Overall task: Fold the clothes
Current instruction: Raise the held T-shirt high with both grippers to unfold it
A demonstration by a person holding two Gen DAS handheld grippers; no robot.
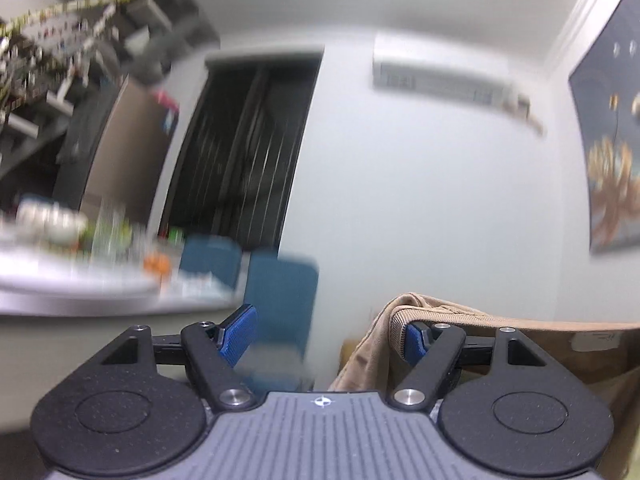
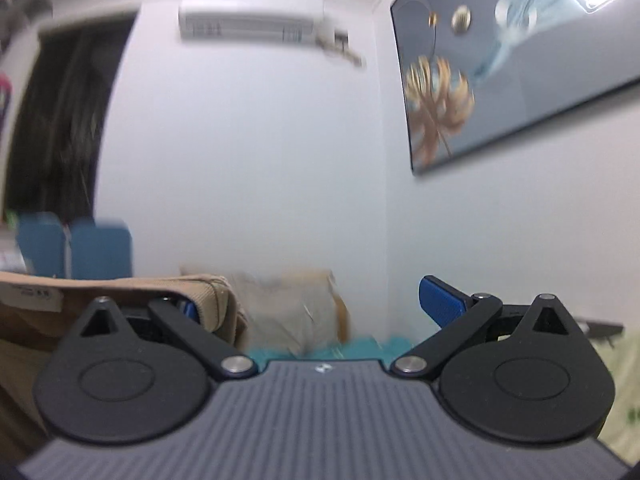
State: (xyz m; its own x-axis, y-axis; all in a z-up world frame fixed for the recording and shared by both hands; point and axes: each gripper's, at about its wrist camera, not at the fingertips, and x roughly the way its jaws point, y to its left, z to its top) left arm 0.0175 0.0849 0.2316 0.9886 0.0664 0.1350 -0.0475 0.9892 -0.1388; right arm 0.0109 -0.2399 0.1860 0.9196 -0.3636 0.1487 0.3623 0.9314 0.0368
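A tan garment [image 1: 520, 344] with a ribbed waistband is held up in the air, stretched between my two grippers. In the left wrist view my left gripper [image 1: 328, 336] is open wide; the waistband hangs over its right blue fingertip [image 1: 414, 344], and its left fingertip [image 1: 240, 332] is bare. In the right wrist view the same garment [image 2: 100, 304] drapes over the left fingertip [image 2: 190, 309] of my right gripper [image 2: 316, 304], which is also open wide, and its right fingertip [image 2: 440, 304] is bare. Both cameras point up at the wall.
A cluttered white table [image 1: 80, 280] and blue chairs [image 1: 280, 292] are at the left. A dark doorway [image 1: 248, 148], an air conditioner [image 2: 252, 16] and a framed picture [image 2: 512, 64] are on the walls. A cardboard box with plastic [image 2: 288, 304] and teal cloth [image 2: 360, 344] lie below.
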